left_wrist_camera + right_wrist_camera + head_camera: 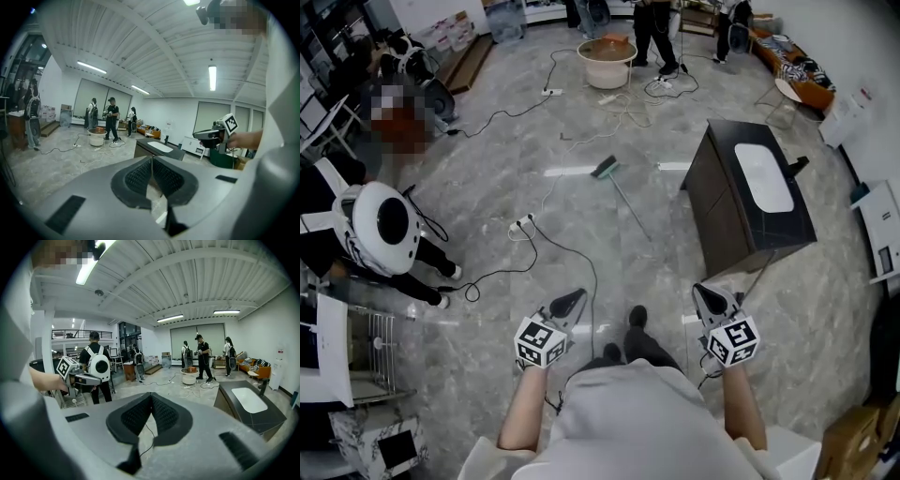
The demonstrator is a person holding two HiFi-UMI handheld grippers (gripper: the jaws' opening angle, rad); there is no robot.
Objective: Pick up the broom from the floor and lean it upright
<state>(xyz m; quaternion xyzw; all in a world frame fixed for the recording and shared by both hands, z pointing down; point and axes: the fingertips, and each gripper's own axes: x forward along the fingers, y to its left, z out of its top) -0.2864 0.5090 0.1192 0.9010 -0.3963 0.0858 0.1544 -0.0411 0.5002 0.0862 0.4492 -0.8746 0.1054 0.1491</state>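
Head view: grey marble floor (487,216), dark cabinet (724,220) at right. Broom (606,169) lies flat on floor, left of cabinet, well ahead of both grippers. Left gripper (575,297) and right gripper (703,292) low near the person's body, jaws together on each, nothing between.

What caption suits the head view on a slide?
Left hand-held gripper and right hand-held gripper, both shut and empty; the broom lies on the floor ahead.
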